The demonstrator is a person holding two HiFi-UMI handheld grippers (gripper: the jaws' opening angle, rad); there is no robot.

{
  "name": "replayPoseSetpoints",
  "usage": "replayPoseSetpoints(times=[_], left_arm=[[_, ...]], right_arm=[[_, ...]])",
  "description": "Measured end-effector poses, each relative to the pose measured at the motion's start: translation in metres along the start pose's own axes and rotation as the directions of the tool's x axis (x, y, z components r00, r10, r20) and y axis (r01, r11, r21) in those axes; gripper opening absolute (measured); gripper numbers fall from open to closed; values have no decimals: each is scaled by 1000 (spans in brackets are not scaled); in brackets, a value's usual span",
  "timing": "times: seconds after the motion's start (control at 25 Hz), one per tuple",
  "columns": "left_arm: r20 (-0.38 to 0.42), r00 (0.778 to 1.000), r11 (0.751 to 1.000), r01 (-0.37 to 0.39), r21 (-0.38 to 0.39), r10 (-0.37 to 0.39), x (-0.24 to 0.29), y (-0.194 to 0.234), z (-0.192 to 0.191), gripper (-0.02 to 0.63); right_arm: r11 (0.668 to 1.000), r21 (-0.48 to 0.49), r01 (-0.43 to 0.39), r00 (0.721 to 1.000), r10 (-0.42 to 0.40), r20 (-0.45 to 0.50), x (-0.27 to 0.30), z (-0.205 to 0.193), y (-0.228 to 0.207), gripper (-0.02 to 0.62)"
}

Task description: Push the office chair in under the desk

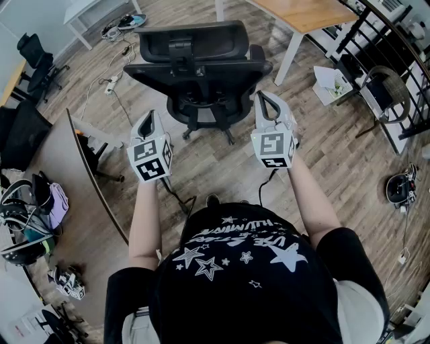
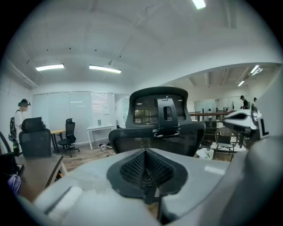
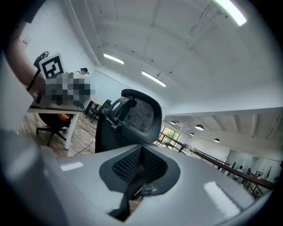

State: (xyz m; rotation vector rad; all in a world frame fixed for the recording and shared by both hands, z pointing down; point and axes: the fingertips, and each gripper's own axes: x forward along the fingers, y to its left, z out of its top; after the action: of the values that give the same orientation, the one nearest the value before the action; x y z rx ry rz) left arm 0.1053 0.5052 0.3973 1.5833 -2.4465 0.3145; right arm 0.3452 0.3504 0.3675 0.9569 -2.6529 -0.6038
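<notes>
Two empty tools, the left tool (image 1: 149, 121) and the right tool (image 1: 267, 102), are closed tight and raised just behind the office chair (image 1: 195, 64), I think to push its backrest. The chair stands apart from the counter (image 1: 309, 13) at far right.

Head view: from above the person's head, looking steeply down at the wood-plank floor (image 1: 322, 154). The black mesh-backed office chair (image 1: 198, 74) sits at the top of the frame, just ahead.
Left gripper view: rides on the grey left gripper (image 2: 146, 170), held low and roughly level. It faces the chair's back squarely, from near.
Right gripper view: rides on the grey right gripper (image 3: 140, 165), tilted upward and rolled. It sees the chair back obliquely, from near, and the white ceiling (image 3: 177, 39) fills much of the frame.
Shared: all three views take in the chair's backrest and headrest.
</notes>
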Motion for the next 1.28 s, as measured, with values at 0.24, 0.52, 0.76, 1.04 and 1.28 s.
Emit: replayPoseSetpoints(times=[0.24,0.52,0.76,1.04,1.28], left_arm=[[12,1000,1000,8,6,-8,3,0,7,2],[-6,1000,1000,21,15,-20,7,4,-4,2],[-9,1000,1000,25,-3,-25,9,20,-9,2],[33,996,996,87,34,-89,11,33,0,2],[35,990,988,130,78,-133,20,48,0,2]], right_arm=[[1000,14,10,1000,-10,-13,5,-2,-4,2],[1000,14,2,1000,-1,-25,9,-4,5,2],[1000,12,0,1000,0,-30,12,0,13,2],[999,29,29,999,-28,-41,21,3,18,3],[992,-22,125,990,-126,-70,20,4,14,3]])
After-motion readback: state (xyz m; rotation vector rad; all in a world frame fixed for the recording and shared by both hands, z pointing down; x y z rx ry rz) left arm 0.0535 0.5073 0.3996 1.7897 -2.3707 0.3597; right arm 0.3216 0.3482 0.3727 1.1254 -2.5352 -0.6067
